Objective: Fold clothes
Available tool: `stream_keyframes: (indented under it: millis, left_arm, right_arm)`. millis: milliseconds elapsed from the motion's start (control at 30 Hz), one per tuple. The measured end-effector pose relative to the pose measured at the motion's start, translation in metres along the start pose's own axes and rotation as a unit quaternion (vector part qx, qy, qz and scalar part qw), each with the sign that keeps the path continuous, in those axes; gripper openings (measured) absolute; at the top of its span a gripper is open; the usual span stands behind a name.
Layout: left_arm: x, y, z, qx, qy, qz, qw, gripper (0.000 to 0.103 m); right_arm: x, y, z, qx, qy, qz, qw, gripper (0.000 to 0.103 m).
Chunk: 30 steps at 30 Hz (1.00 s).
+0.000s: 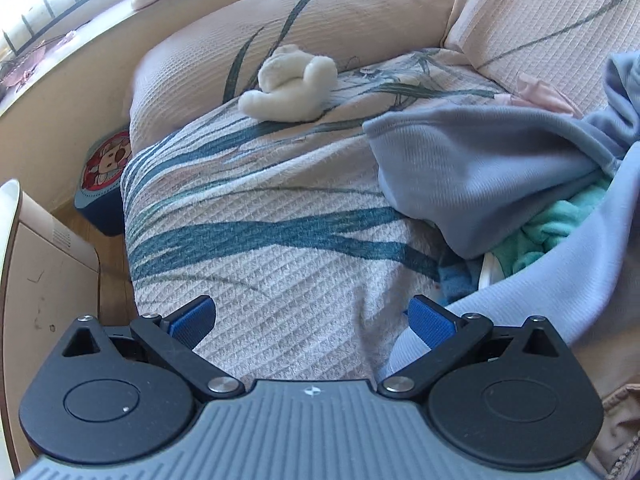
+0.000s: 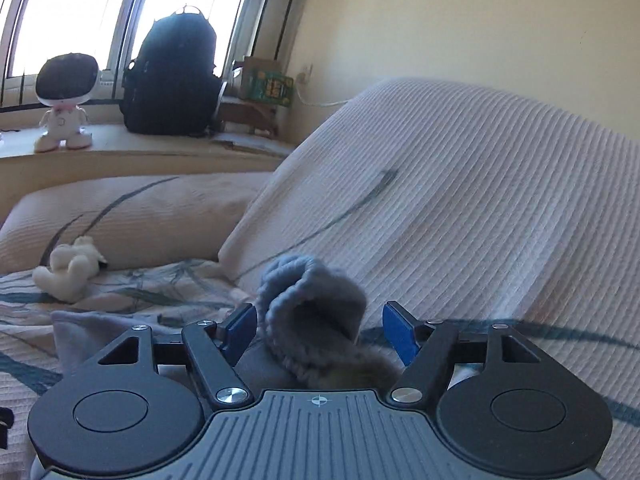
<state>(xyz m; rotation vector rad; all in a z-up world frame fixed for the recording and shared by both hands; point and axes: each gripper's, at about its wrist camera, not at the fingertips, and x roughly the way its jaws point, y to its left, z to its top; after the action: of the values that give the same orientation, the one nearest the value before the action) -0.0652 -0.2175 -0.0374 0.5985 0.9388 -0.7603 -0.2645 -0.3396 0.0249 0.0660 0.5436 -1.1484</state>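
On bedspread (image 1: 256, 248): pale-blue garment (image 1: 472, 168).

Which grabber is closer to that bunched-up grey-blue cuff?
Right. The right gripper has the cuff standing between its open fingers, seemingly not pinched. The left gripper hangs open over bare bedspread, no cuff in its view.

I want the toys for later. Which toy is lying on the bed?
The fluffy white stuffed animal lies on the bed cover, near the pillow. The white robot toy stands upright on the window ledge beside the black backpack.
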Motion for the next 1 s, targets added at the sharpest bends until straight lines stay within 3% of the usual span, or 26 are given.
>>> stream_keyframes:
  millis: [167,267,300,400,533,667,800,1000]
  left_arm:
    - [0.006,0.011,-0.003,-0.032,0.014,0.018,0.9992,0.103]
    - [0.008,0.021,-0.004,-0.049,0.016,0.028,0.9983,0.103]
    - [0.010,0.024,-0.003,-0.054,0.018,0.028,0.9980,0.103]
    - [0.015,0.030,0.000,-0.061,0.022,0.028,0.9975,0.103]
    - [0.014,0.036,0.002,-0.064,0.019,0.036,0.9971,0.103]
    - [0.007,0.047,0.002,-0.079,0.007,0.050,0.9956,0.103]
    - [-0.005,0.069,-0.005,-0.115,-0.006,0.070,0.9909,0.103]
    - [-0.025,0.112,-0.026,-0.182,-0.013,0.120,0.9758,0.103]
  right_arm:
    - [0.025,0.014,-0.004,-0.003,0.012,0.011,1.000,0.064]
    - [0.042,0.011,-0.006,0.008,0.024,0.007,1.000,0.039]
    - [0.047,0.009,-0.006,0.013,0.030,0.014,0.999,0.027]
    - [0.052,0.013,-0.003,0.011,0.027,0.023,0.999,0.017]
    - [0.048,0.024,0.009,0.008,0.010,0.052,0.999,0.015]
    - [0.032,0.050,0.027,-0.010,-0.033,0.124,0.992,0.015]
    - [0.010,0.088,0.059,-0.012,-0.088,0.218,0.972,0.015]
    - [-0.023,0.160,0.103,-0.015,-0.151,0.368,0.917,0.015]
